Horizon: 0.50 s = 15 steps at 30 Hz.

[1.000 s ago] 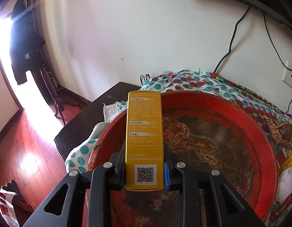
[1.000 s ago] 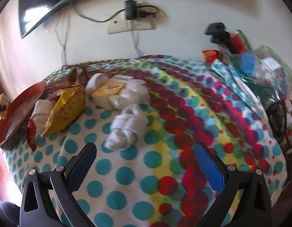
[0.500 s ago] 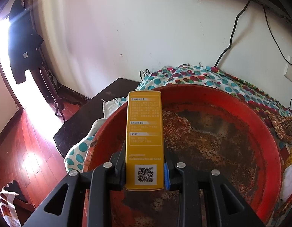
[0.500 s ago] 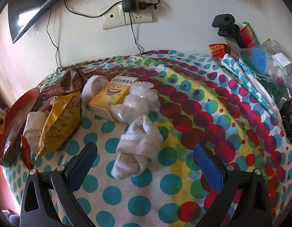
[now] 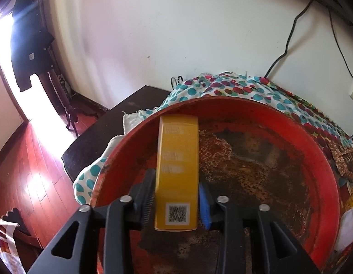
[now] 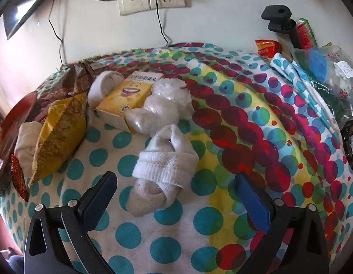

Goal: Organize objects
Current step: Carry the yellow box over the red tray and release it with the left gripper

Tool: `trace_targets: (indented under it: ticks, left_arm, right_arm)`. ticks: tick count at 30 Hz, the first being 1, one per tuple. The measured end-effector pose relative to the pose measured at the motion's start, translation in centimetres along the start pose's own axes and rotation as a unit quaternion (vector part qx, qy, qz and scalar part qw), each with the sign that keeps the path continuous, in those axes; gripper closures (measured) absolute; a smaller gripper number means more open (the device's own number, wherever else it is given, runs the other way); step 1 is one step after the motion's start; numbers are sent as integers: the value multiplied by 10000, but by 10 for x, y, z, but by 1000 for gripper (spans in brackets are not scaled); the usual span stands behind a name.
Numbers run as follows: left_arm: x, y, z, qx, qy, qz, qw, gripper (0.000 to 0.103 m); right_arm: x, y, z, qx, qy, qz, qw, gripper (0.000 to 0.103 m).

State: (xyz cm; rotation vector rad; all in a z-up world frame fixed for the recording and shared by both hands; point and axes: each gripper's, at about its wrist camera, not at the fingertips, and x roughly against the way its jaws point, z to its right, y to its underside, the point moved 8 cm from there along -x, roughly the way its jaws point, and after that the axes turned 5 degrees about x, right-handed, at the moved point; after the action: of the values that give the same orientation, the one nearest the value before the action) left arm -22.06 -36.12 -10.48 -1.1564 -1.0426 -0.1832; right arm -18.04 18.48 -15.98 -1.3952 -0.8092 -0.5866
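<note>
My left gripper [image 5: 176, 182] is shut on a tall yellow box [image 5: 177, 166] with a QR code and holds it inside the worn red tray [image 5: 320, 157], near its left rim. My right gripper [image 6: 174, 182] is open and empty, its jaws wide on either side of a knotted white sock [image 6: 164, 171] on the polka-dot cloth [image 6: 245, 137]. Beyond the sock lie a clear plastic bag bundle [image 6: 162, 107], a yellow carton with a smiling mouth [image 6: 128, 96], a white roll [image 6: 104, 84] and a yellow snack bag [image 6: 60, 132].
The red tray's edge [image 6: 7, 127] shows at the far left of the right wrist view with a cloth bundle [image 6: 25, 137] beside it. Packets and a plastic bag [image 6: 325, 73] crowd the right side. A wall socket [image 6: 151, 0] is behind. A dark side table [image 5: 112, 132] and wooden floor lie left of the tray.
My left gripper has lowered the yellow box deeper into the red tray. My right gripper has moved closer to the white sock, which now sits between its open jaws.
</note>
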Motion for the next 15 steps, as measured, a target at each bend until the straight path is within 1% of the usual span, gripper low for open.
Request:
trace_targets:
  ticks: [1,2,3,4,8,10,12,13,15]
  left_arm:
    - [1,0,1,-27,25,13,10000,64]
    - [2,1,2,-60,24,5,10000,64]
    - [3,1,3,-74,19,-4,10000,64]
    - [4,2,4,-88,23,-19,10000,63]
    - [16,4,4,-104,76,95,9999,63]
    - [29,6,5,-76,130,209,9997,63]
    - [41,10,5,-137,105,284,9994,63]
    - [48,14,6,-180,118,338,9992,63]
    - [63,22,9,-205,242,442,9985,63]
  right_arm:
    - [0,-1,-1,14,-18,30,10000,7]
    - [1,-1,-2,37,-6,36,10000,21]
    - [-1,0,-3,56,-1,-10,10000,25]
    - [-1,0,-4,90,45,0,9999,28]
    - [1,-1,-4,80,-48,68,9999,39]
    - [1,-2,-4,85,-79,107,9999,52]
    - [2,-2,-5,88,-109,136,9998,57]
    - [2,-2,-5,98,-116,144,9998,62]
    - [3,-2,-7,127,-149,164,9997,66]
